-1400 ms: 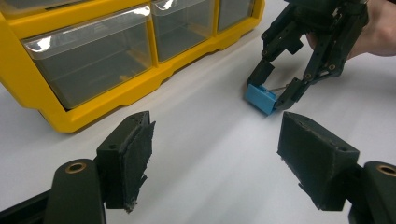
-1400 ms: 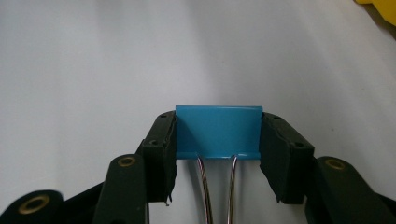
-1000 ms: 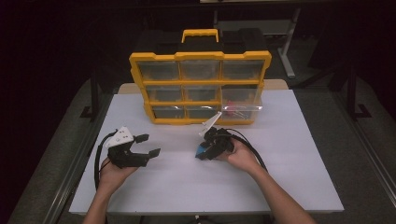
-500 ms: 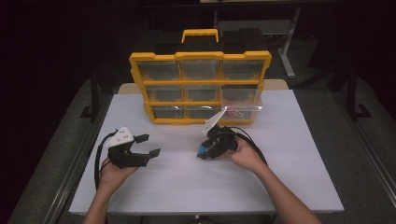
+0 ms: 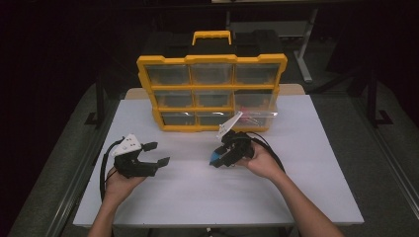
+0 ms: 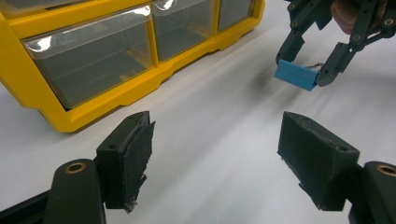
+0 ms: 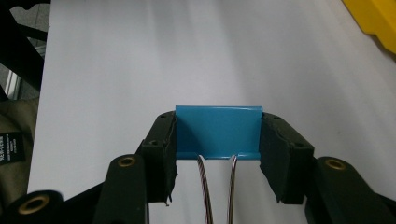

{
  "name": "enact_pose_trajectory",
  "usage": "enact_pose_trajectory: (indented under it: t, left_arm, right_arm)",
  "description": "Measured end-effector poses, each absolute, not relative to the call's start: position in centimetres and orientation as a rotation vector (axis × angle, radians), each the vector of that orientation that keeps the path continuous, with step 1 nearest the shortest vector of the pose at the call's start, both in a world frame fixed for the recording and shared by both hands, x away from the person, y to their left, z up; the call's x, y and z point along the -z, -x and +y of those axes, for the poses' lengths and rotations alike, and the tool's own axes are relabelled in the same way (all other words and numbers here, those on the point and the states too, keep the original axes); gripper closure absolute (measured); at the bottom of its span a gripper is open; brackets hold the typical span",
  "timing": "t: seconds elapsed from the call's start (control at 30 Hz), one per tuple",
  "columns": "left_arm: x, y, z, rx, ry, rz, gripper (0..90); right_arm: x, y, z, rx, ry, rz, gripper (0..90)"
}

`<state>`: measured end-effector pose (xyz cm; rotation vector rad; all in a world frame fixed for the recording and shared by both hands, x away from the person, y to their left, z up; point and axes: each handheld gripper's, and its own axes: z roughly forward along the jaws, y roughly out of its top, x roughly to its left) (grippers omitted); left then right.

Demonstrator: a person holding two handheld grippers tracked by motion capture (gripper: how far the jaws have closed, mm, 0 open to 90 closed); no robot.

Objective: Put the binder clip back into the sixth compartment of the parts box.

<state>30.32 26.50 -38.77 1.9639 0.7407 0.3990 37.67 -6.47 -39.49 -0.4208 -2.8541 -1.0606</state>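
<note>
A blue binder clip with two wire handles sits clamped between the jaws of my right gripper, just above the white table. From above, that gripper is at mid table, in front of the organizer, and the blue clip shows at its tip. The left gripper view catches the same clip from the side. My left gripper is held at the left with its jaws wide apart and nothing between them.
A yellow parts organizer with clear drawers stands at the back of the white table. Its lower right drawer is pulled out. Dark floor and table legs surround the table.
My right gripper has shifted slightly with the blue clip in it. The left gripper has stayed where it was.
</note>
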Motion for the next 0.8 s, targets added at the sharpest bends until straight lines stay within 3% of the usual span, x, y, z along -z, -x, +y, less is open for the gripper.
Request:
enact_pose_trajectory:
  t: [0.8]
  left_arm:
    - [38.7, -30.3, 26.6, -0.397, -1.944, 0.743, 26.0]
  right_arm:
    - [36.5, -37.6, -6.8, 1.079, 0.396, -2.847, 48.5]
